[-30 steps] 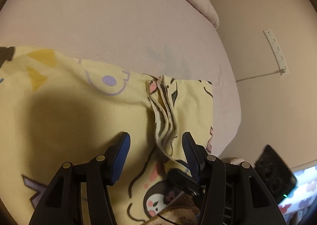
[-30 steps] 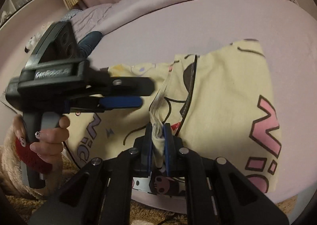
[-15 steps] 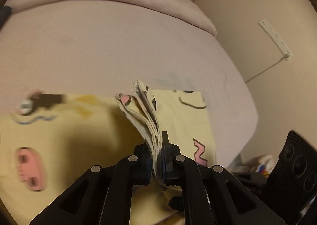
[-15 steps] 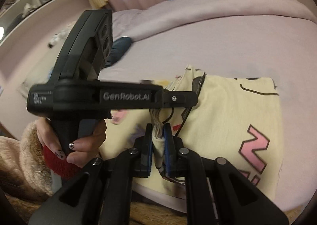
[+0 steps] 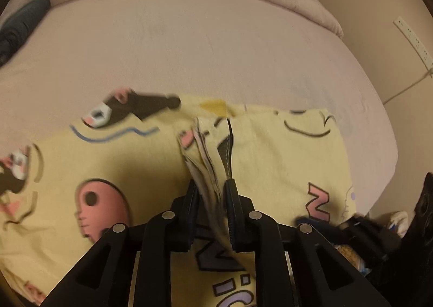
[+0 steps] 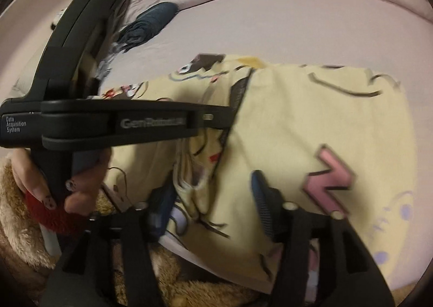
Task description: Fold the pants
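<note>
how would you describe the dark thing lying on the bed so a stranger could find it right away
Start at the pink bed and look past the yellow cartoon-print pants to its far left edge. There lies a dark blue-grey bundle, the only dark item on the sheet.

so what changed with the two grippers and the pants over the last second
The left gripper closed on the stacked edge of the yellow pants, took it over, and its jaws are now easing open with the cloth between them. The right gripper, which had pinched that edge, is opening and has let go. The pants stayed folded on the pink bed.
</note>
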Demonstrator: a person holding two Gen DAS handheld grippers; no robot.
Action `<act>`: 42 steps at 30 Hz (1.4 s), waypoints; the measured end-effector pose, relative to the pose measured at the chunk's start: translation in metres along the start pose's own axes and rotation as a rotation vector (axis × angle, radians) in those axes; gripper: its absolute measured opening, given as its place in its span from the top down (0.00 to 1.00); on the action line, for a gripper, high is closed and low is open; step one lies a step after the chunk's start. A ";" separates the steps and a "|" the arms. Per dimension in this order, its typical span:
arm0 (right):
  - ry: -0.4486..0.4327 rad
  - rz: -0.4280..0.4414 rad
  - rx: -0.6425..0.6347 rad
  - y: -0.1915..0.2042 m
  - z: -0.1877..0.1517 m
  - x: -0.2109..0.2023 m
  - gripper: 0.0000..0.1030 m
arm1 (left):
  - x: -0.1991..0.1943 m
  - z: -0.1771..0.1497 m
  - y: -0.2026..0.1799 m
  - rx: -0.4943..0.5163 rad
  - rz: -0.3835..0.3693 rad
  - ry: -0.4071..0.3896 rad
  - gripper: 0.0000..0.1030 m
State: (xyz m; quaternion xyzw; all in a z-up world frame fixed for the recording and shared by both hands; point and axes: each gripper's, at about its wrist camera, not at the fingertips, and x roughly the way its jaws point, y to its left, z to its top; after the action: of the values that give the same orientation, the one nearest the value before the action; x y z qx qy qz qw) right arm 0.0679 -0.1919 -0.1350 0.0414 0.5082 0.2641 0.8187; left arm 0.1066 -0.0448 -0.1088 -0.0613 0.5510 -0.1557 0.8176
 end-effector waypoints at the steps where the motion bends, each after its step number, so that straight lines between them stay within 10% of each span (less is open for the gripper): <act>1: -0.011 -0.035 -0.003 -0.003 0.001 -0.007 0.40 | -0.007 0.000 -0.001 0.001 -0.008 -0.017 0.85; 7: -0.036 -0.250 0.025 -0.031 -0.008 -0.031 0.33 | -0.012 -0.007 -0.024 0.030 -0.136 -0.037 0.85; 20: 0.112 -0.285 0.058 -0.047 -0.046 -0.044 0.33 | 0.012 -0.058 -0.016 0.023 -0.141 0.085 0.85; 29: -0.056 -0.294 0.087 -0.077 0.029 -0.064 0.34 | -0.002 -0.068 -0.014 -0.001 -0.150 0.070 0.85; 42: 0.017 -0.306 0.129 -0.097 0.068 0.013 0.29 | -0.020 -0.112 0.015 -0.027 -0.177 0.089 0.85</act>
State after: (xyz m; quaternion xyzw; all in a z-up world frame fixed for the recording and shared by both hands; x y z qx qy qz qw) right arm 0.1681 -0.2555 -0.1459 0.0136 0.5315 0.1035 0.8406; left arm -0.0011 -0.0166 -0.1382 -0.1139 0.5813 -0.2224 0.7744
